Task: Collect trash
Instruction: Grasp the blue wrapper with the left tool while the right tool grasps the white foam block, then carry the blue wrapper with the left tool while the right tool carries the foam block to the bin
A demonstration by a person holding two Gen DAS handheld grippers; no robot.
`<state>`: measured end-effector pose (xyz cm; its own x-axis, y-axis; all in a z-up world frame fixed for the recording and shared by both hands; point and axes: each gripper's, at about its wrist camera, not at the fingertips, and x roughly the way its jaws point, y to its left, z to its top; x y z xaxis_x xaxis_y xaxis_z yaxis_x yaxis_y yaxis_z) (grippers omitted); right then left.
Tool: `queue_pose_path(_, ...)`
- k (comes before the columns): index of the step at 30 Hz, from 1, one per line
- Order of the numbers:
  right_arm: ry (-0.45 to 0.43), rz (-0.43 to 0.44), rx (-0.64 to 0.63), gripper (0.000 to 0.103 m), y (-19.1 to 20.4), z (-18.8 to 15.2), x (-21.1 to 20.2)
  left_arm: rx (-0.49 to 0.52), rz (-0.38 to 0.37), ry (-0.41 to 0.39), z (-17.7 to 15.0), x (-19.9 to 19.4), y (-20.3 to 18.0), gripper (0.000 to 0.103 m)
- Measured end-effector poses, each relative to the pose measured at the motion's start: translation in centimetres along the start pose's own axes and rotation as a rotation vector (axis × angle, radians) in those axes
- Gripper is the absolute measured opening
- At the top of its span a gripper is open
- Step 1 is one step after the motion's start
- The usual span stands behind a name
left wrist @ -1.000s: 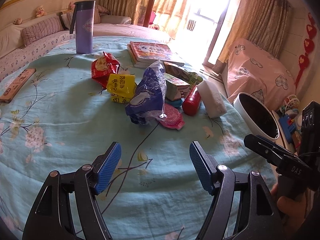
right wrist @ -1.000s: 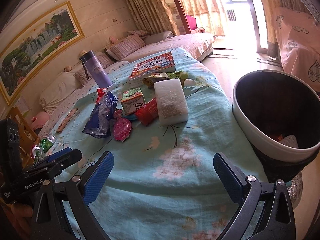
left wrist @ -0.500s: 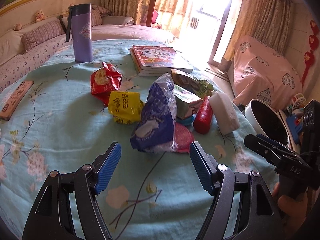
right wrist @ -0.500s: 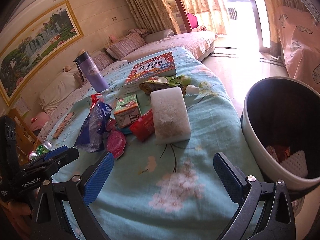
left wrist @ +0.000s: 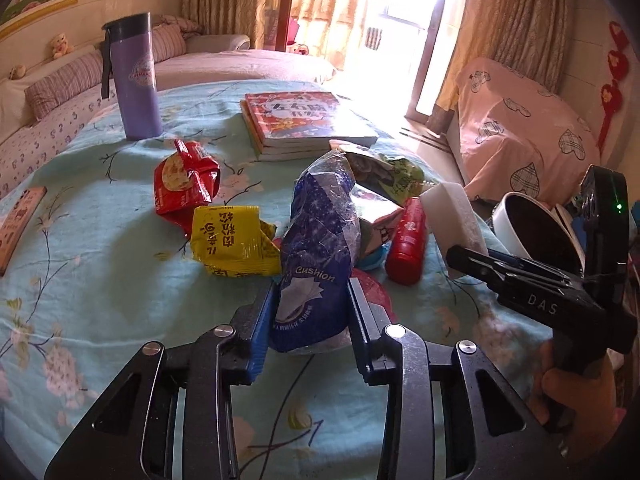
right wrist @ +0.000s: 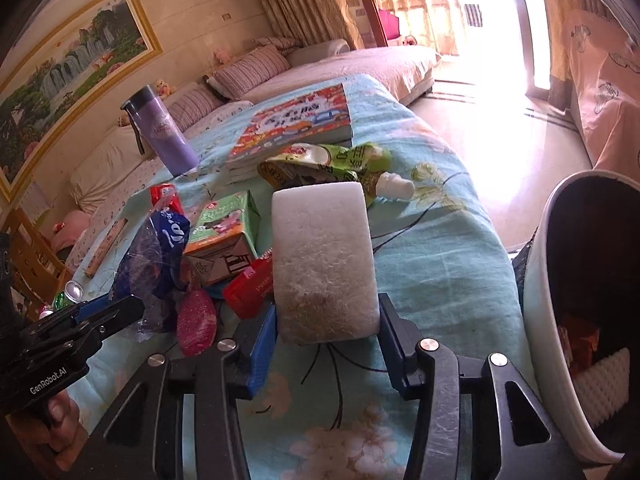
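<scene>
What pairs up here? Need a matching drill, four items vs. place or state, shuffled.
1. blue bag
2. white sponge
3. purple tumbler
4. bin

a. upright, behind the books
b. between the closing left gripper jaws
c. off the table edge, trash inside
d. between the closing right gripper jaws

Pairs: 1-b, 2-d, 3-a, 4-c

On the table (left wrist: 80, 264) we find the tumbler (left wrist: 136, 80) left of the books (left wrist: 304, 124), behind the wrappers. The tissue pack (left wrist: 316, 264) lies left of the foam block (right wrist: 324, 264); the bin (right wrist: 560, 264) stands right of the table.
</scene>
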<state>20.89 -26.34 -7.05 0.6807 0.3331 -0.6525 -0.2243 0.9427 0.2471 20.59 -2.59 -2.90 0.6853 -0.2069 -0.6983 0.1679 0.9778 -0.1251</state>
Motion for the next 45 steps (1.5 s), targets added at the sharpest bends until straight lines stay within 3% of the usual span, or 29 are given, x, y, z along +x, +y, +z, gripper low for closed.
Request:
queue_pose_path(11,-0.054,0.000,0.025,0.047,-1.3,-1.8,-5.0,0.014,-0.096,-0.032,-1.0,-3.2,-3.4,0.031)
queue_pose_path(29,-0.134,-0.123,0.144,0.047,-8.0,-4.1,-12.5,0.131,-0.234,0.027,-1.3,-1.9,-13.3,0.031)
queue_pose_path(45,-0.173,-0.191,0.198,0.048,-12.5,-4.1,-14.8,0.203,-0.279,0.035,0.6,-0.4,-19.7,0.032)
